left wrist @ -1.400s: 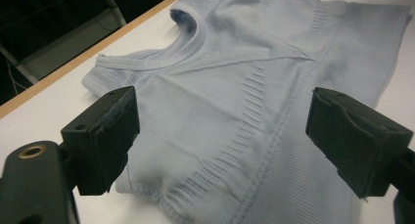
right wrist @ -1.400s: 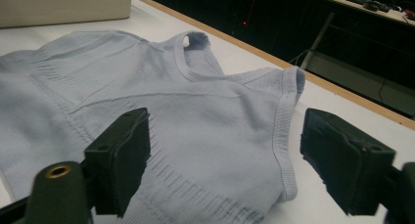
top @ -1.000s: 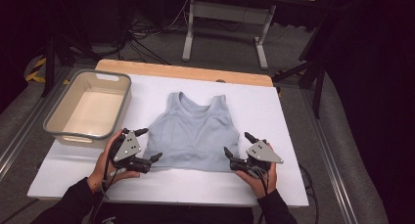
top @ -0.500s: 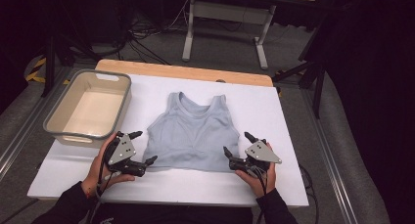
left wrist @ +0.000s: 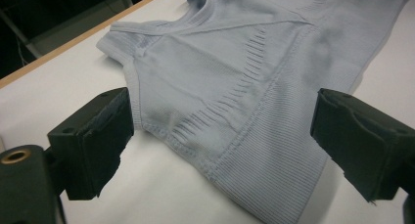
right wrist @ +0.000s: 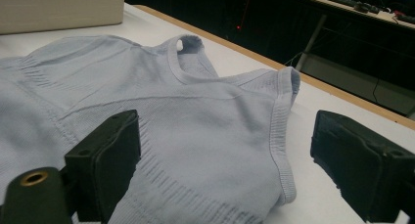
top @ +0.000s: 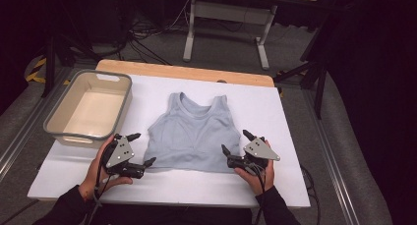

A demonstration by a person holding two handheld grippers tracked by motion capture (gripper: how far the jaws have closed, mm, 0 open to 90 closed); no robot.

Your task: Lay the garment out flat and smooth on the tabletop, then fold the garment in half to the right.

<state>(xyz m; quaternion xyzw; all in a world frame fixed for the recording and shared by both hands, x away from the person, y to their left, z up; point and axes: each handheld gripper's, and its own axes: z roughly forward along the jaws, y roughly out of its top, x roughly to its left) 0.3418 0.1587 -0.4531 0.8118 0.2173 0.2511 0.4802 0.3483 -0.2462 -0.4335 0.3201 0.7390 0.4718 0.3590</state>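
You can see an empty tub (top: 88,109) on the white worktop (top: 275,117), at its left side.

- A white counter (top: 275,117) with a wooden far edge (top: 187,71) stands on grey carpet floor (top: 162,43).
- Beyond it, a desk frame with pale metal legs (top: 189,33) stands among black cables (top: 133,38).
- The room's far side lies in darkness.

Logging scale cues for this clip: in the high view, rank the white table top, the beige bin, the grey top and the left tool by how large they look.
1. White table top, clearly largest.
2. Grey top and beige bin: these look about alike, so I won't rank them.
3. Left tool, smallest, though it sits nearer the camera.
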